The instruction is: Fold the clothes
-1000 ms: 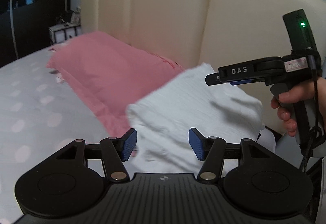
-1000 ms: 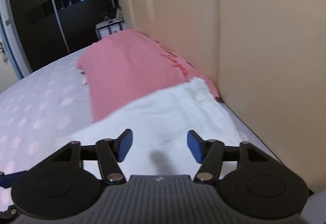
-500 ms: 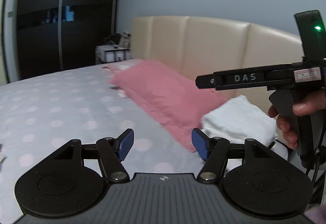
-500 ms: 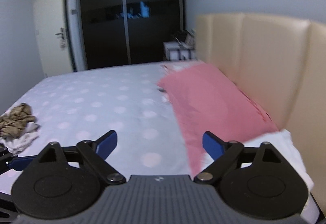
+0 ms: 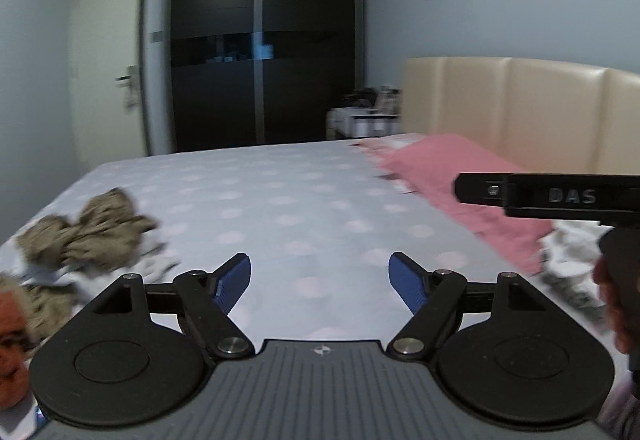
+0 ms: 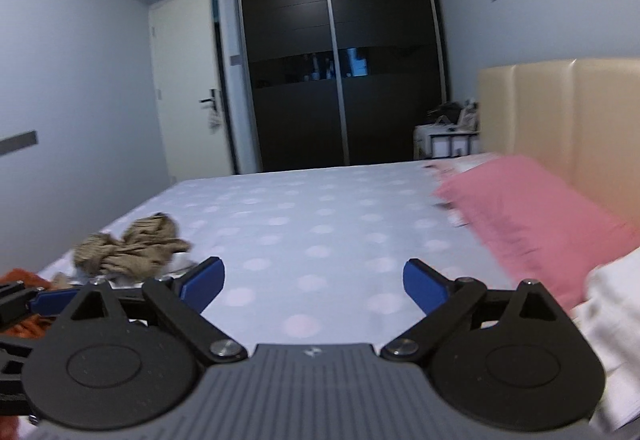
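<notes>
While the crumpled tan garment (image 5: 86, 230) lies unfolded in a heap near the left edge of the bed (image 5: 304, 200), on top of some paler cloth, neither gripper has anything in hand. An orange item (image 6: 22, 276) shows at the far left of the right wrist view, beside that heap. At the opposite side, a folded white cloth (image 6: 612, 304) sits against the pink pillow (image 6: 532, 216) below the padded headboard (image 6: 568, 120).

Left gripper (image 5: 320, 278): jaws opening, already wide, nothing between them but bare dotted sheet. Right gripper (image 6: 314, 282): jaws spread wide, likewise empty. Both views are blurred at the edges.

Assessment: the step in hand appears to be the reach for the next garment. To do it well, both grippers should arrive wide, take the tan garment at two separate points along one edge or seam rather than in the bunched middle, and avoid pinching the paler cloth beneath. Lifting clear of the heap before spreading it on the open sheet would prevent dragging neighbouring items.
</notes>
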